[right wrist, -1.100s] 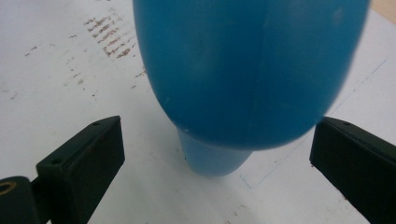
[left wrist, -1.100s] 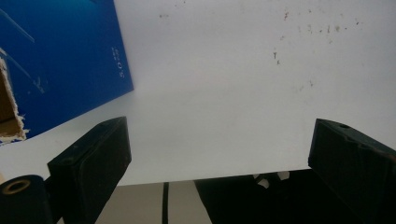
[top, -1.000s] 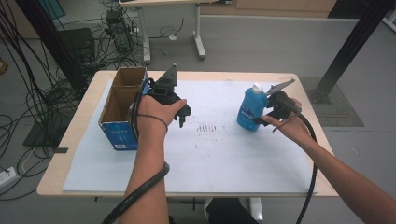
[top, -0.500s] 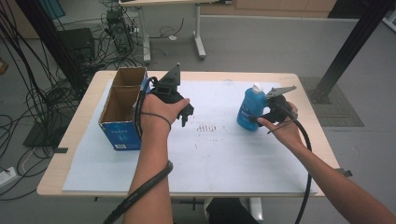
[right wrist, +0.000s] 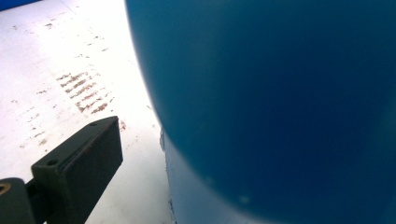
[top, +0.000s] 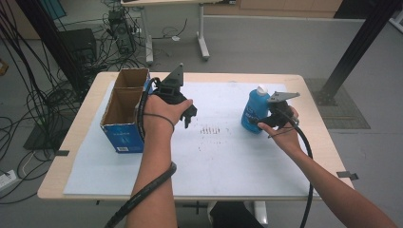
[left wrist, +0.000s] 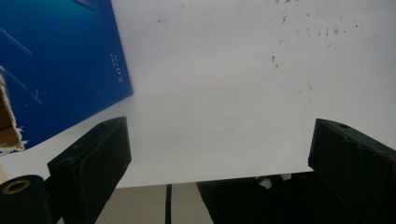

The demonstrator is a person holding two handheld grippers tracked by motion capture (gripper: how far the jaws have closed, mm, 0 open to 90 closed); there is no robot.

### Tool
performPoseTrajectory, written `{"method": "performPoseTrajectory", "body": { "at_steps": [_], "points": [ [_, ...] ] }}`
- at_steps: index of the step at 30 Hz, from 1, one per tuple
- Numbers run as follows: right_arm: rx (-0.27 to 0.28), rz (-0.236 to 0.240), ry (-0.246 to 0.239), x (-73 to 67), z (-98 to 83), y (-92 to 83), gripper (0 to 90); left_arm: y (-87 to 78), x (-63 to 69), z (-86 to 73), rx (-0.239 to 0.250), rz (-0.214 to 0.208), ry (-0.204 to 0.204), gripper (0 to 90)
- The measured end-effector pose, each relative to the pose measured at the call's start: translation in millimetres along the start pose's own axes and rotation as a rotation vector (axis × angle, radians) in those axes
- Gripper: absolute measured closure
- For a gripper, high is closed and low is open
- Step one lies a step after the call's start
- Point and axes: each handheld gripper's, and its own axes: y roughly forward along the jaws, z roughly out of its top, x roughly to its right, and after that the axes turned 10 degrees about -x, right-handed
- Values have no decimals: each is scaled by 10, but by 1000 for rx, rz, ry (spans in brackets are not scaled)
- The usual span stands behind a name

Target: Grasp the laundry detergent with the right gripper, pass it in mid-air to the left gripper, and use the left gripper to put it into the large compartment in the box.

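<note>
Since the earlier frame, the right tool point(top: 260, 122) has come a little closer to the blue bottle point(top: 253, 109), and the left tool point(top: 187, 114) has hardly moved. This bottle stands upright on the white sheet point(top: 223, 161) near the right edge of the worktop point(top: 317, 142), with open sheet in front and to its left. In the right gripper view the bottle point(right wrist: 280, 102) covers one jaw, so I cannot tell whether the tool grips it. The left tool hovers over bare sheet just beside the cardboard box point(top: 121, 110), its jaws spread wide with nothing between them. Both forearms reach forward from the near edge, the left wrist bent down.
</note>
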Motion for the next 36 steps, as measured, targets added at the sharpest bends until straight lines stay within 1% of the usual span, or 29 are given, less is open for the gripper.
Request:
{"method": "performPoseTrajectory", "body": {
  "at_steps": [8, 17, 18, 27, 36],
  "points": [
    [9, -4, -3, 9, -5, 5, 15, 15, 0, 7, -3, 0, 0, 63],
    [22, -9, -7, 19, 7, 8, 16, -6, 13, 15, 0, 1, 0, 62],
    [25, -18, -4, 23, 5, 4, 12, -6, 21, 16, 2, 3, 1, 62],
    [30, -9, -4, 41, 1, -4, 16, -7, 44, 23, 1, 1, 6, 63],
    [39, -12, -8, 50, 8, -7, 15, -25, 49, 26, 0, 5, 8, 63]
  ]
}}
